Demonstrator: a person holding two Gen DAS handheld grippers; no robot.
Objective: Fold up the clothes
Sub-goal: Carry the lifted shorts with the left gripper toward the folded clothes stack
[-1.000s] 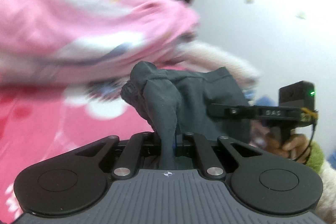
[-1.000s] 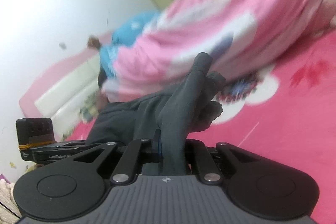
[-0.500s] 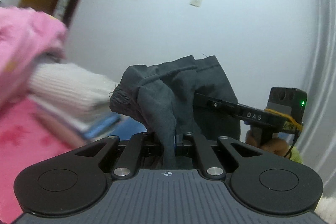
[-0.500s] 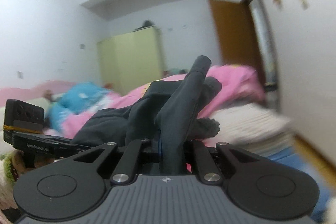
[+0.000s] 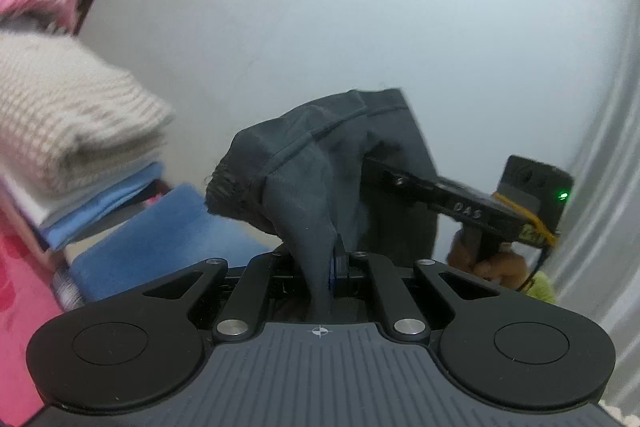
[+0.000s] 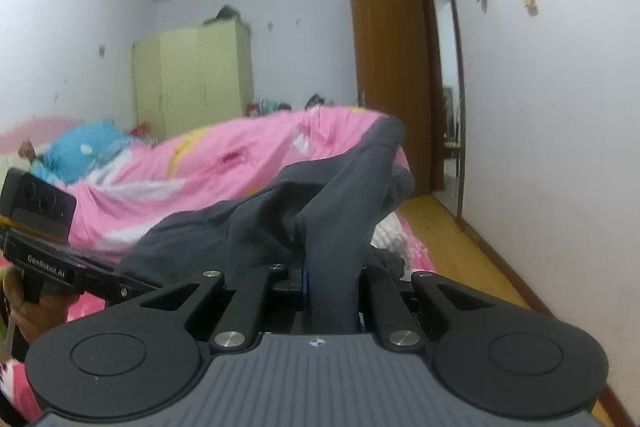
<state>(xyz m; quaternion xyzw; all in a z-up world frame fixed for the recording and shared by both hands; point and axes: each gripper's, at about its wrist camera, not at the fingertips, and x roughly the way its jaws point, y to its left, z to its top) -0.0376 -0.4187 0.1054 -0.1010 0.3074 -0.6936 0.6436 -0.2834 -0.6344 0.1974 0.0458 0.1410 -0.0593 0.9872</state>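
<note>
A dark grey garment (image 5: 320, 171) bunches up out of my left gripper (image 5: 326, 267), which is shut on a fold of it, held up in the air. The same dark grey garment (image 6: 340, 199) rises from my right gripper (image 6: 330, 287), also shut on the cloth. It hangs stretched between the two. In the left wrist view the right gripper's body (image 5: 480, 211) and the hand holding it (image 5: 492, 263) show at right. In the right wrist view the left gripper's body (image 6: 44, 231) shows at left. The fingertips are hidden in cloth.
A stack of folded items, a cream knit (image 5: 68, 119) over blue cloth (image 5: 160, 239), lies at left on the pink bed (image 5: 16, 307). A pink quilt (image 6: 224, 171) covers the bed. Beyond are a yellow-green wardrobe (image 6: 192, 79), a brown door (image 6: 392, 79), and wooden floor (image 6: 460, 247).
Both grippers have lifted and tilted up with the garment: the views swung from the pink bedding to the walls and room. The grip on the cloth has stayed the same.
</note>
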